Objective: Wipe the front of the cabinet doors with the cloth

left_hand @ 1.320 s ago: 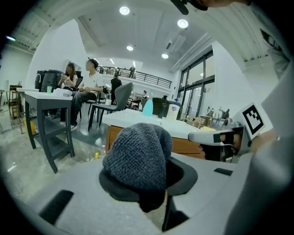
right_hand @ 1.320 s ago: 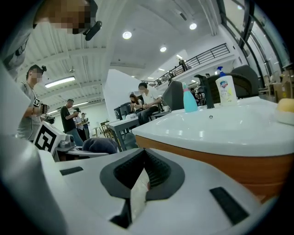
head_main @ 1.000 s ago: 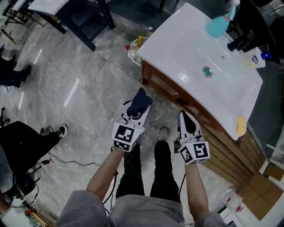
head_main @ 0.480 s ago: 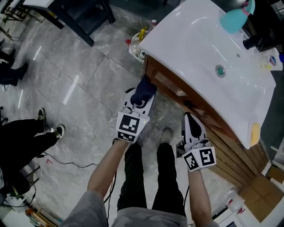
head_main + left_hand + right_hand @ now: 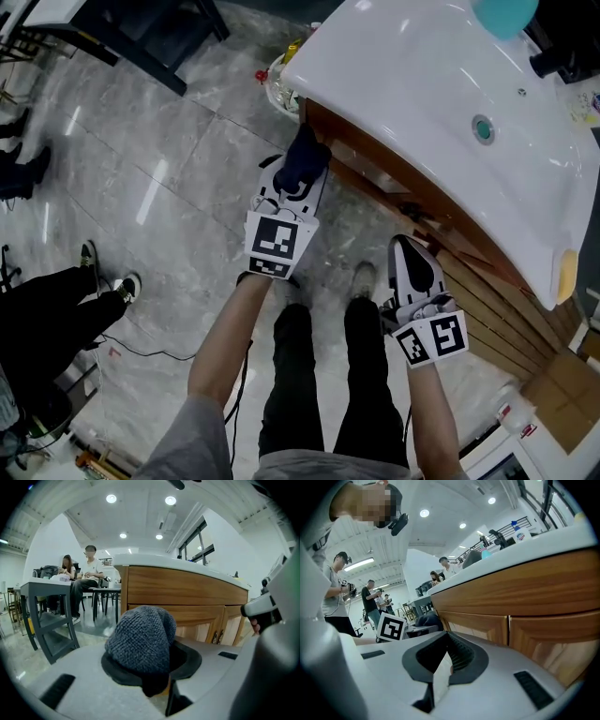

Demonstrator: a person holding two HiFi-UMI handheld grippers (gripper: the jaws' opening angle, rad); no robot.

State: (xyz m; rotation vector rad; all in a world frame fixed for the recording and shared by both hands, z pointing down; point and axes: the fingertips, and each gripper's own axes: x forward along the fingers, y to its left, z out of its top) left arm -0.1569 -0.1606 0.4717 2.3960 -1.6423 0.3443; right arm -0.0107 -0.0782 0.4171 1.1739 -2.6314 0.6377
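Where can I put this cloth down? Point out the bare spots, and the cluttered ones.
The white counter is bare on its left end, between its corner and the drain. The floor tiles between the black table and the cloth are open too. Crowded: the counter's right, by the faucet and sponge.

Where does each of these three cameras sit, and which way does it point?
Head view: on the person's head, facing steeply down at floor and cabinet; shows forearms, legs, left gripper and right gripper.
Left gripper view: on the left gripper, facing the cabinet doors; its jaws grip the cloth.
Right gripper view: on the right gripper, facing the cabinet doors; jaws together, empty.
Shared: both gripper views show the cabinet doors.
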